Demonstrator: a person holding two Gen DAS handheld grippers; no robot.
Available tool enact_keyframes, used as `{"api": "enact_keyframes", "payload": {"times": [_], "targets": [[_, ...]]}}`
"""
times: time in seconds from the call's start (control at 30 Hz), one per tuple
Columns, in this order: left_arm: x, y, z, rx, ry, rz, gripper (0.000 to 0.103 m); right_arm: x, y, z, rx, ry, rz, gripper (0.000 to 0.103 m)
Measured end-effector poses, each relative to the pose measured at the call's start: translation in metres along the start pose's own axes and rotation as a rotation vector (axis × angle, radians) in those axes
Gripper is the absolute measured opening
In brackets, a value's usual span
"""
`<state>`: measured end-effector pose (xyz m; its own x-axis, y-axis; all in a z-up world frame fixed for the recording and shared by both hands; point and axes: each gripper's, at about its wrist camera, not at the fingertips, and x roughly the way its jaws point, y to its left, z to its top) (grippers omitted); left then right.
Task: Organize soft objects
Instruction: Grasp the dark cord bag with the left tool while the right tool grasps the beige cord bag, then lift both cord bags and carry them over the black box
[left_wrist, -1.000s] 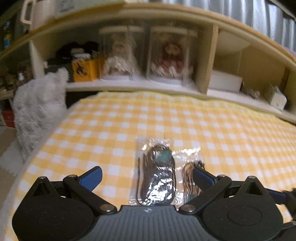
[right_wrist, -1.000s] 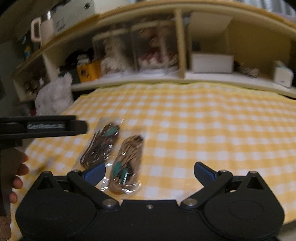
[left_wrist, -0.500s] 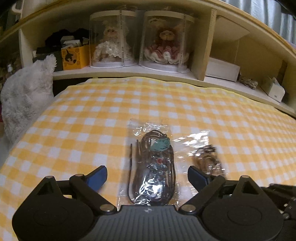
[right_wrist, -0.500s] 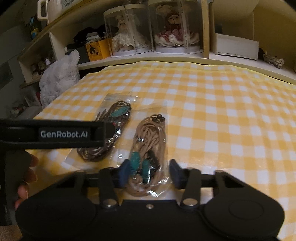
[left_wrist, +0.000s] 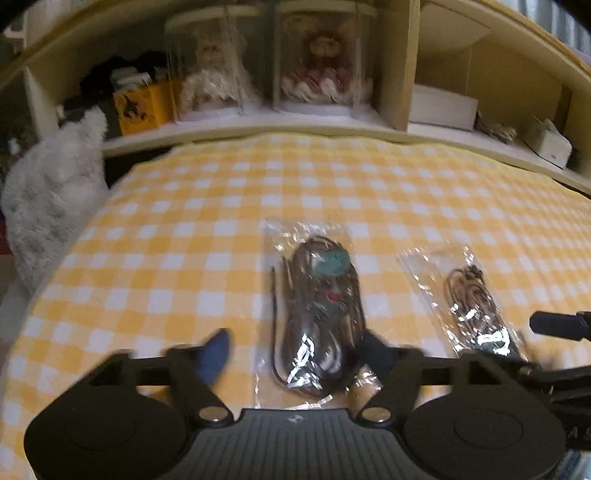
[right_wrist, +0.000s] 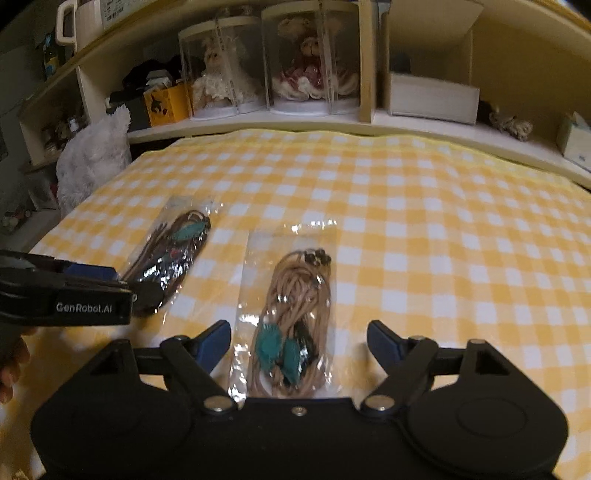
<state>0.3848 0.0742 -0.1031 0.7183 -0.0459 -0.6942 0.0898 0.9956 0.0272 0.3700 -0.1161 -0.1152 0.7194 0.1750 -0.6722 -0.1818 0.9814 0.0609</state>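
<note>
Two clear bags lie flat on the yellow checked cloth (left_wrist: 229, 206). The dark brown cord bundle's bag (left_wrist: 317, 314) sits between the fingers of my left gripper (left_wrist: 295, 354), whose jaws are closing, with the pads still apart from it. The tan cord bundle's bag (right_wrist: 291, 314), with teal pieces, lies between the fingers of my right gripper (right_wrist: 300, 347), whose jaws are opening and not pressing on it. The tan bag (left_wrist: 472, 299) also shows on the right of the left wrist view. The dark bag (right_wrist: 173, 251) shows on the left of the right wrist view, partly behind my left gripper.
A white fluffy plush (right_wrist: 92, 158) stands off the cloth's left edge. Behind the cloth runs a shelf (right_wrist: 332, 122) with two dolls in clear cases (right_wrist: 310, 62), a yellow box (right_wrist: 166, 103) and a white box (right_wrist: 432, 96). A person's hand (right_wrist: 11, 362) holds the left tool.
The right jaws narrowed around the tan bag half a second ago and have spread again. The tan bag now lies apart from the dark one. The left jaws have narrowed a little.
</note>
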Motion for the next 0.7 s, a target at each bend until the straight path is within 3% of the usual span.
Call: {"api": "enact_keyframes", "payload": {"times": [0.3,0.5,0.7], "targets": [[0.017,-0.018,-0.006,0.054,-0.030,0.014,0.089,0.017,0.018,-0.005,-0.084,0.057,-0.016,0.078],[0.013,-0.015,-0.005,0.022,-0.061,-0.001,0.062,0.016,0.011,-0.005,-0.053,0.042,-0.010,0.065],[0.007,-0.011,-0.003,-0.013,-0.069,-0.011,0.038,0.009,0.011,-0.004,-0.034,0.023,-0.020,0.037]]}}
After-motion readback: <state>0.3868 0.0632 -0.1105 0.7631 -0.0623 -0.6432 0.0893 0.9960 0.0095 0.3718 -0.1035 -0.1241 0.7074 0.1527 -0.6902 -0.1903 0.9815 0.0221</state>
